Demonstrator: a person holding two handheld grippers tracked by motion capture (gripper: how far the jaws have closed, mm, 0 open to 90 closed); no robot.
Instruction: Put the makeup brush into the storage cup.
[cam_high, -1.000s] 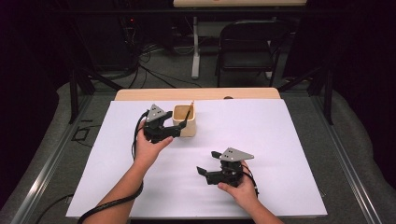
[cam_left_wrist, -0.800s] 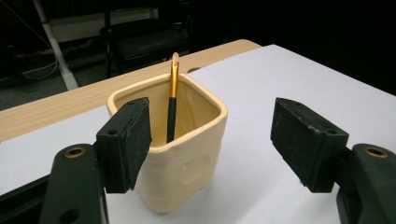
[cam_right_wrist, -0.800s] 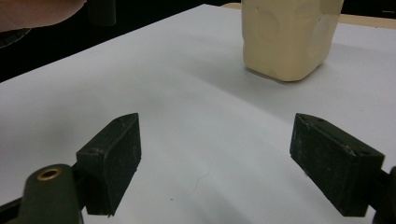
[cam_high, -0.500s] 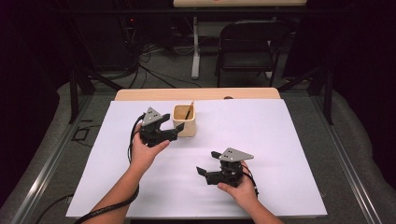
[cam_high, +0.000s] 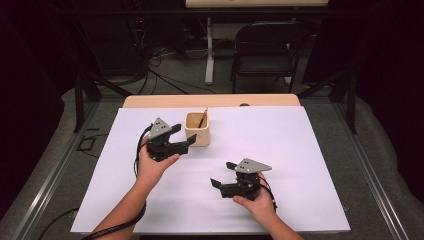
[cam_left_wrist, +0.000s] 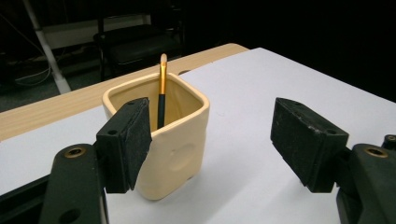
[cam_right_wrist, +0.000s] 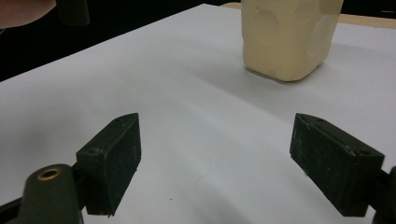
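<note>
A cream ceramic cup (cam_high: 197, 131) stands on the white sheet near the back, with a gold-handled brush (cam_high: 202, 119) leaning inside it. My left gripper (cam_high: 181, 136) is open just left of the cup, its tips close to the cup's side. In the left gripper view the cup (cam_left_wrist: 177, 149) sits just beyond the left pad (cam_left_wrist: 137, 140), off-centre, and the brush (cam_left_wrist: 162, 88) rises above the rim; my gripper (cam_left_wrist: 219, 140) holds nothing. My right gripper (cam_high: 222, 174) rests open on the sheet nearer the front, pointing left. Its own view shows the open gripper (cam_right_wrist: 219, 163) with the cup (cam_right_wrist: 289, 37) farther off.
The white sheet (cam_high: 310, 150) covers most of the table; a wooden strip (cam_high: 150, 101) shows along the back edge. A folding chair (cam_high: 265, 45) and floor cables (cam_high: 165, 65) lie beyond the table. The other hand (cam_right_wrist: 23, 9) shows at the top left of the right gripper view.
My left gripper has drawn back to the left, away from the cup's side, staying open. The right gripper and the cup have not moved.
</note>
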